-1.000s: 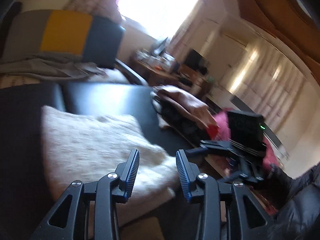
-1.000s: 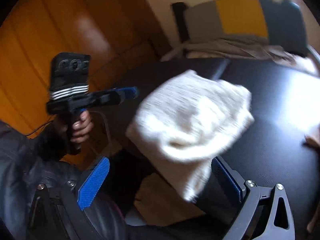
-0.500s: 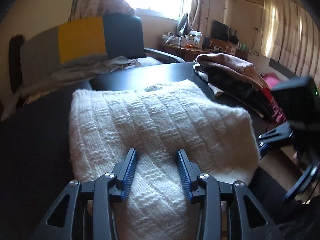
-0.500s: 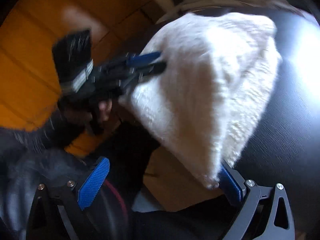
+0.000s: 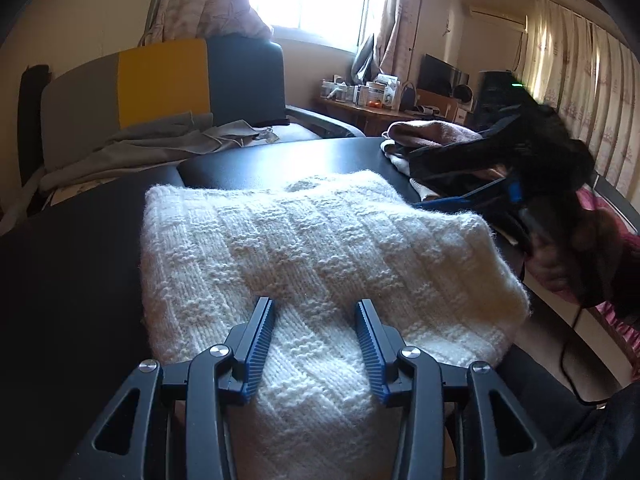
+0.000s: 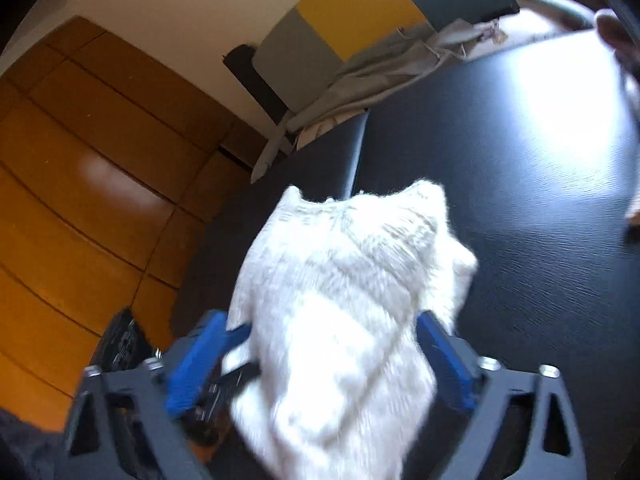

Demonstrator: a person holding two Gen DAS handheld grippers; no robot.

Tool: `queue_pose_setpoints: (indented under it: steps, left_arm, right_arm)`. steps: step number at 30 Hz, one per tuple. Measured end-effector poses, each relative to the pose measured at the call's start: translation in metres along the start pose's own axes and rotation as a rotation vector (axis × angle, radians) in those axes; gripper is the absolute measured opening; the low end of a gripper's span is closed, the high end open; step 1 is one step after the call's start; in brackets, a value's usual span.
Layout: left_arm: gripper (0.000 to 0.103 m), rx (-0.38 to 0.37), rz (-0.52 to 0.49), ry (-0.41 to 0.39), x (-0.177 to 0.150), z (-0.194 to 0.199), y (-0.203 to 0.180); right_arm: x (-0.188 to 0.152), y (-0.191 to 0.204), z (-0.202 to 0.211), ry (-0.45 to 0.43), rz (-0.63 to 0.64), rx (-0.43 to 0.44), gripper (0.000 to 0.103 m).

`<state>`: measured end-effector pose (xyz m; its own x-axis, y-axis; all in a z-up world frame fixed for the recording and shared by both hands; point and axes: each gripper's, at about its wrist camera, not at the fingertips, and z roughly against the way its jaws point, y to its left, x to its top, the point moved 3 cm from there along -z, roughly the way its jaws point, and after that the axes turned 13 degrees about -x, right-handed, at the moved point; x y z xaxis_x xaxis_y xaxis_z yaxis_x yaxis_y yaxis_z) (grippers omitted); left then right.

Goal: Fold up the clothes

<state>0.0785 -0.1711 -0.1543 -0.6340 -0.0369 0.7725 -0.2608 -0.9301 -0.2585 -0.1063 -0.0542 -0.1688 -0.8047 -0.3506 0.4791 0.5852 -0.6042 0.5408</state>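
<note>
A folded white knit sweater [image 5: 312,248] lies on the black table [image 5: 72,264], its near end hanging over the front edge. My left gripper [image 5: 313,302] pinches a thick ridge of that near end; its jaws are opening slightly with the knit still filling the gap. In the left wrist view my right gripper [image 5: 412,179], held in a hand, is blurred at the sweater's right side. From its own camera, the right gripper [image 6: 320,316] straddles the sweater [image 6: 348,288]. Its jaws are closing, with a gap still at the left pad.
A pile of folded clothes [image 5: 432,132] sits on the table's far right. Behind the table stands a grey, yellow and dark chair [image 5: 160,76] with a grey cloth [image 5: 160,140] draped on it. A cluttered desk [image 5: 360,96] is by the window. A wooden wardrobe [image 6: 80,160] lies left.
The left gripper came down and levelled out, laying the sweater flat on the table. The right gripper swung in from the side onto the sweater, and its jaws narrowed around it.
</note>
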Motion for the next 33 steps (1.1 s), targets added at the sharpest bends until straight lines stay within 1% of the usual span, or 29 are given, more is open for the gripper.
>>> queue_pose_setpoints:
  steps: [1,5,7,9,10,13,15,17,18,19,20,22,24,25,27,28,29,30,31,32,33]
  left_arm:
    - [0.043,-0.001,0.005,-0.004,0.000,0.001,0.001]
    - [0.043,-0.007,0.029,-0.018,0.000,0.002,0.002]
    - [0.043,-0.002,0.021,-0.018,0.000,0.002,0.001]
    - [0.043,-0.003,0.020,-0.020,0.000,0.002,0.001]
    - [0.043,-0.004,0.020,-0.022,0.000,0.002,0.001]
    - [0.045,-0.004,0.020,-0.022,0.000,0.001,0.001]
    - [0.045,-0.003,0.018,-0.021,0.001,0.001,0.001]
    - [0.045,0.006,0.013,-0.020,0.002,0.002,0.001]
    - [0.045,0.017,0.007,-0.026,0.003,0.004,0.000]
    - [0.045,0.030,0.001,-0.035,0.006,0.007,-0.001]
    - [0.045,0.032,-0.005,-0.040,0.007,0.008,-0.002]
    - [0.045,0.024,-0.015,-0.035,0.008,0.009,-0.003]
    - [0.045,0.014,-0.019,-0.012,0.005,0.006,-0.002]
    - [0.045,0.005,-0.019,0.002,0.002,0.005,-0.002]
    - [0.045,-0.005,-0.021,0.020,-0.003,0.002,-0.002]
    - [0.045,-0.002,-0.020,0.020,-0.004,0.003,-0.002]
    - [0.045,-0.002,-0.015,0.019,-0.004,0.004,-0.002]
    - [0.045,-0.004,-0.008,0.015,-0.003,0.005,-0.002]
    - [0.045,0.005,-0.011,0.010,-0.002,0.007,-0.003]
    - [0.045,0.021,-0.018,0.005,-0.001,0.010,-0.004]
    - [0.045,0.016,-0.017,-0.004,0.002,0.013,-0.005]
  right_arm:
    - [0.001,0.002,-0.009,0.008,-0.004,-0.006,0.081]
    - [0.004,0.006,-0.024,0.022,-0.011,-0.022,0.081]
    - [0.004,0.003,-0.021,0.031,-0.031,-0.017,0.081]
    - [-0.001,-0.006,-0.012,0.029,-0.080,0.020,0.081]
    - [-0.004,-0.010,-0.006,0.024,-0.094,0.024,0.081]
    - [-0.016,-0.017,-0.003,0.056,-0.113,0.056,0.081]
    - [-0.019,-0.018,-0.011,0.064,-0.136,0.083,0.083]
    - [-0.020,-0.017,-0.020,0.060,-0.156,0.109,0.082]
    - [-0.017,-0.014,-0.023,0.043,-0.147,0.095,0.078]
    - [-0.013,-0.007,-0.026,0.026,-0.110,0.044,0.056]
    - [-0.009,0.001,-0.027,0.010,-0.072,-0.008,0.029]
    - [-0.001,0.018,-0.021,-0.021,0.018,-0.111,0.028]
    - [0.006,0.038,-0.003,-0.076,0.148,-0.241,0.022]
    - [0.005,0.040,0.005,-0.097,0.189,-0.299,0.017]
    - [-0.003,0.026,0.007,-0.075,0.185,-0.395,0.014]
    - [-0.011,0.011,0.001,-0.037,0.157,-0.434,0.004]
    - [-0.023,-0.008,-0.009,0.014,0.133,-0.484,0.003]
    - [-0.037,-0.025,-0.017,0.064,0.096,-0.502,0.003]
    - [-0.050,-0.038,-0.021,0.089,0.049,-0.477,0.002]
    - [-0.053,-0.044,-0.013,0.059,0.009,-0.442,0.000]
    - [-0.056,-0.050,-0.005,0.028,-0.031,-0.412,0.000]
